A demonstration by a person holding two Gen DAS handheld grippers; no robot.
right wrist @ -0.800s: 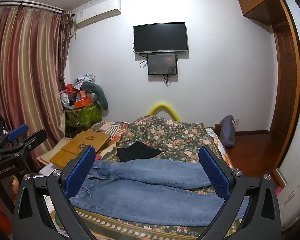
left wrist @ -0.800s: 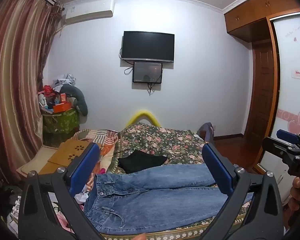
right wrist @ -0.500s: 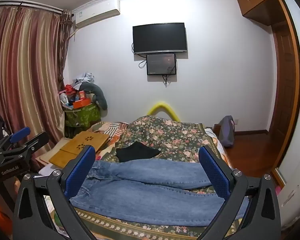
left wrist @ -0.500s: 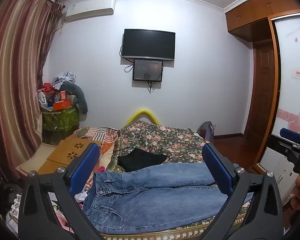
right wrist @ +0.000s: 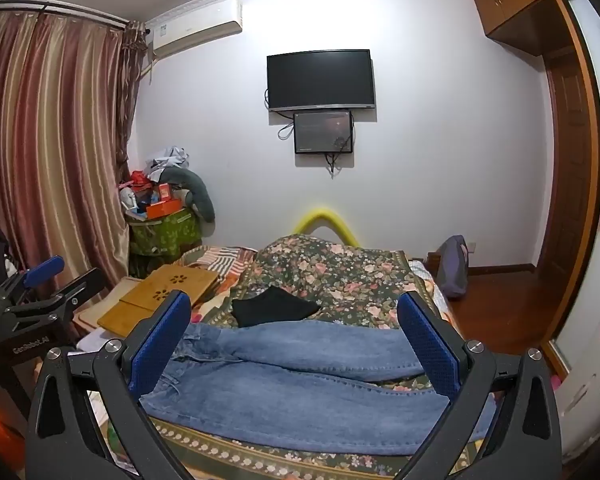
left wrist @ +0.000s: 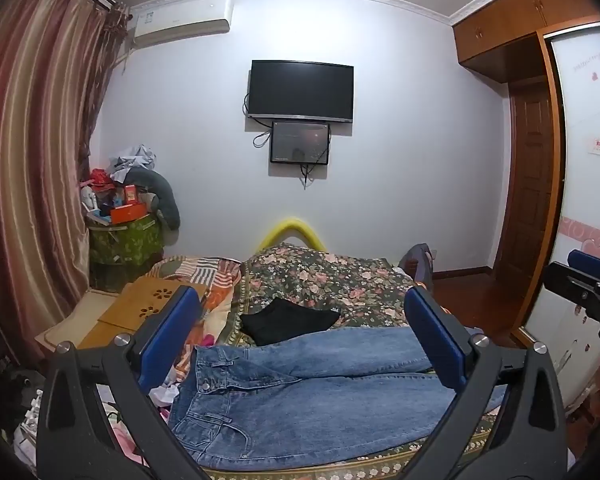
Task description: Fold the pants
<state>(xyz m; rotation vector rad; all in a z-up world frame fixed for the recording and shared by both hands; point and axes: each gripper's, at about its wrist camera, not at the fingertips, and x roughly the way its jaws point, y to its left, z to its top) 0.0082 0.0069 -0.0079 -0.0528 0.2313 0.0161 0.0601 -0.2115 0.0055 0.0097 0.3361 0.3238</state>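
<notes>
1. Since both grippers hang spread wide with nothing between the pads, this looks like the approach before any grab. The left gripper [left wrist: 302, 338] and right gripper [right wrist: 294, 334] sit near the bed's [left wrist: 340, 276] near edge.
2. The jeans [left wrist: 312, 392] lie flat across the floral cover, waistband left, legs running right, one leg nearer than the other.
3. I'd pinch the waistband with the left and the far-right hems with the right, catching both layers.
4. Watch the black cloth [left wrist: 288, 320] just beyond the far leg, so it doesn't get dragged in.
</notes>
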